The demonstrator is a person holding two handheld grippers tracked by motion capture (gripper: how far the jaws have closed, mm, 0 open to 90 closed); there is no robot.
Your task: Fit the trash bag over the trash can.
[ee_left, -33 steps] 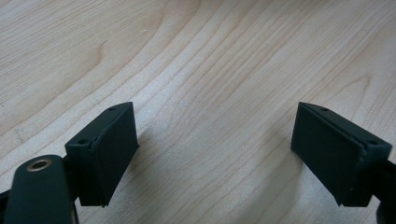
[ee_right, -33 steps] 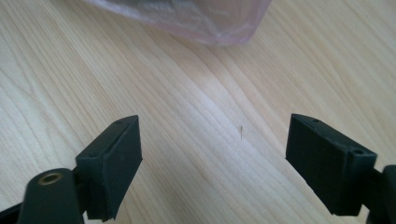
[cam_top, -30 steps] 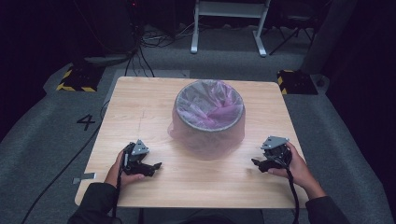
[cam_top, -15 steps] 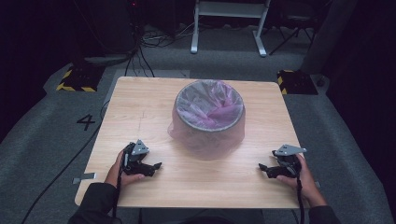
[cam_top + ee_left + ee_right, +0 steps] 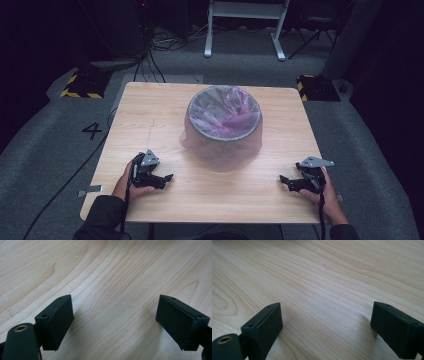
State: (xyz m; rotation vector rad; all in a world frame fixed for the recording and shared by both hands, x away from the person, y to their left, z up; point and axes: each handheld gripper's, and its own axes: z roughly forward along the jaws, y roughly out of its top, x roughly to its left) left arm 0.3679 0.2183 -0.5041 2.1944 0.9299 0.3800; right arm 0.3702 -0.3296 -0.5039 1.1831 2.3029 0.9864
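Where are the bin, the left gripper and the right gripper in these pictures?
bin [image 5: 224, 131]: high view, on its bag-covered front wall.
left gripper [image 5: 167, 180]: high view, midway between its open fingertips.
right gripper [image 5: 284, 182]: high view, midway between its open fingertips.

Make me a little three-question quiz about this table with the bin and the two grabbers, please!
1. True or false: the bin has a thin pinkish bag over it.
2. The left gripper is: A) gripping the bag, B) open near the table's front edge, C) inside the bin.
3. Fill in: the right gripper has its jaws ____ with only bare wood between them.

Key: 1 true. 2 B. 3 open.
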